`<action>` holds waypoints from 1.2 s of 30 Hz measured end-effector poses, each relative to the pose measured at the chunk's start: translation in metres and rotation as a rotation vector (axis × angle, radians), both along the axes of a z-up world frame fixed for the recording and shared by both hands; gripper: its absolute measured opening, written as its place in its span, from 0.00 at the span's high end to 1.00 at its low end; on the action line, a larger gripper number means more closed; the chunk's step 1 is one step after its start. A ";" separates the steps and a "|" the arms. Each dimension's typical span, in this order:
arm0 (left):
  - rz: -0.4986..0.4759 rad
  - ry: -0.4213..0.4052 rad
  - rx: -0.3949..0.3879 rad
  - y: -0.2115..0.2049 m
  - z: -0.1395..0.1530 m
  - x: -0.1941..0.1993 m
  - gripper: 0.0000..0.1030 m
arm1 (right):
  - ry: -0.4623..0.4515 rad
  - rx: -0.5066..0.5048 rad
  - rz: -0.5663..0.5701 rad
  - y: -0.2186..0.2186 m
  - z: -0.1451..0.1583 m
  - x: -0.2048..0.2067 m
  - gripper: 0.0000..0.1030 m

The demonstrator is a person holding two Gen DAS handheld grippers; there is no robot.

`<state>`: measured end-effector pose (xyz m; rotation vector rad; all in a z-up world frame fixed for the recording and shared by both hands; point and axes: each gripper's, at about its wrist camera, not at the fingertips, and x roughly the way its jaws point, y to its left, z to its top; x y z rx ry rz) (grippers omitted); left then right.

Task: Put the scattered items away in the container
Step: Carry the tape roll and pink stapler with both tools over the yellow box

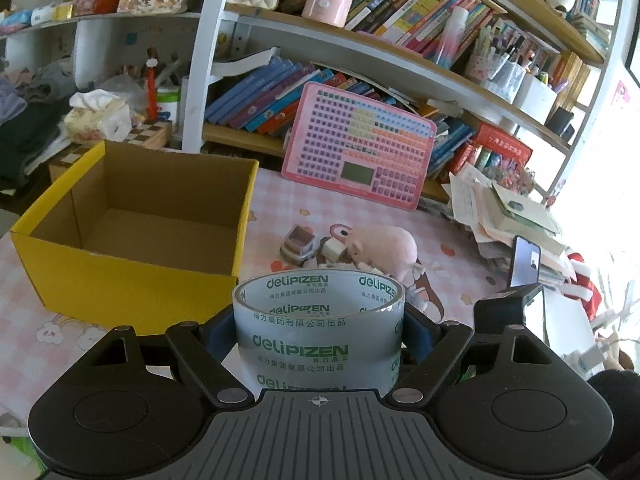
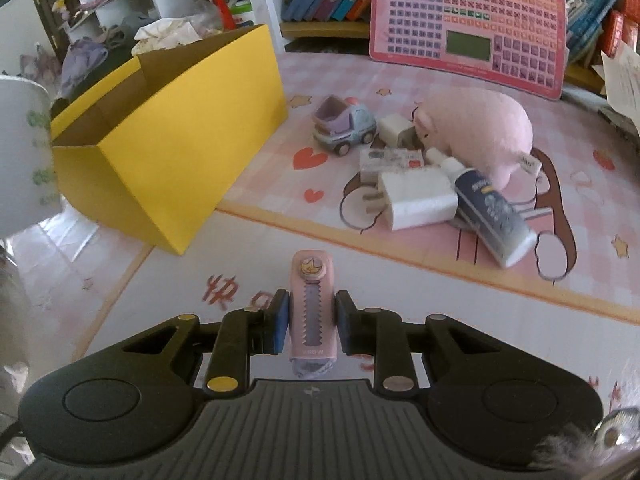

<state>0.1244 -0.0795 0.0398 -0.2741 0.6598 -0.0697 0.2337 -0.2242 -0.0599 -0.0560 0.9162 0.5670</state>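
Observation:
My left gripper (image 1: 318, 326) is shut on a clear roll of tape (image 1: 318, 332) with green lettering, held just right of the yellow cardboard box (image 1: 132, 280), whose inside shows nothing. My right gripper (image 2: 311, 324) is shut on a small pink utility knife (image 2: 313, 308), above the mat in front of the box (image 2: 180, 136). Further right on the mat lie a pink plush pig (image 2: 480, 128), a toy truck (image 2: 344, 126), white chargers (image 2: 416, 198), a small printed box (image 2: 390, 159) and a dark tube (image 2: 494, 212). The pig (image 1: 384, 246) and truck (image 1: 300, 244) also show in the left wrist view.
A pink keyboard toy (image 1: 360, 144) leans against the bookshelf (image 1: 360, 52) behind the mat. A stack of papers (image 1: 504, 216) and a phone (image 1: 526, 260) stand at the right. A tissue pack (image 1: 98, 118) and clothes lie beyond the box. The tape roll (image 2: 24, 152) shows at the right wrist view's left edge.

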 end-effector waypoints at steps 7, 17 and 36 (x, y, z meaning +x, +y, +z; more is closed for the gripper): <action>-0.059 -0.022 -0.029 0.025 -0.008 -0.017 0.18 | -0.012 -0.023 -0.017 0.012 0.008 -0.029 0.78; -0.104 -0.041 -0.049 0.096 -0.011 -0.053 0.18 | -0.045 -0.045 -0.098 0.045 0.030 -0.095 0.78; -0.116 0.013 -0.033 0.177 -0.027 -0.103 0.18 | -0.071 -0.066 -0.053 0.131 0.048 -0.171 0.78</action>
